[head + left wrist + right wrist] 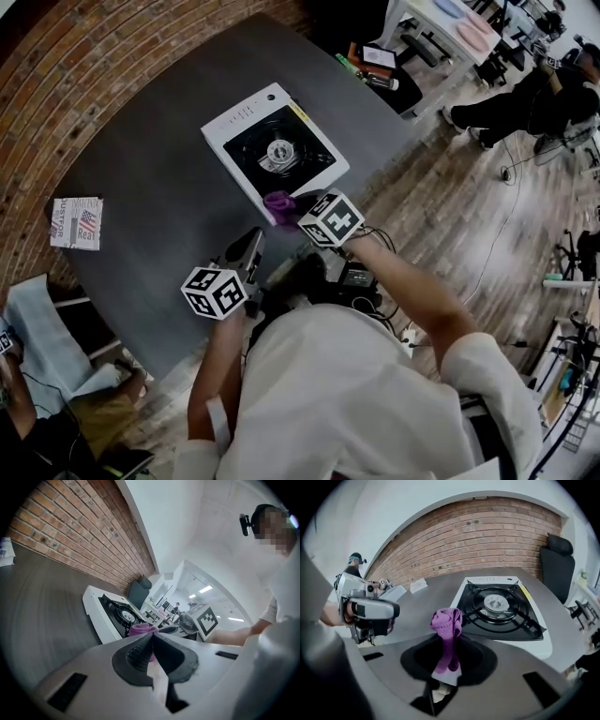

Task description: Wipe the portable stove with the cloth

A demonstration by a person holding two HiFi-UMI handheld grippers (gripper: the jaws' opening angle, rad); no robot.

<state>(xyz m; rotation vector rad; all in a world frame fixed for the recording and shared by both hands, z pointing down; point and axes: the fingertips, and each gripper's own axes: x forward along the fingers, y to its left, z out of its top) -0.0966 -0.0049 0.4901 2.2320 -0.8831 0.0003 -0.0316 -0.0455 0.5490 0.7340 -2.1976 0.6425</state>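
Portable stove (277, 155): one, square white body, black round burner, on matte grey tabletop (150, 187).
Cloth (446, 623): one, purple, knitted, bunched, at stove's near edge.
Right tongs (446, 639): clamped on cloth.
Left tongs (152, 637): closed, empty.

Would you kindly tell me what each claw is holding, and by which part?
The right claw pinches the crumpled purple cloth by one end, the bunched remainder sticking out past the tips. The left claw is shut on nothing.
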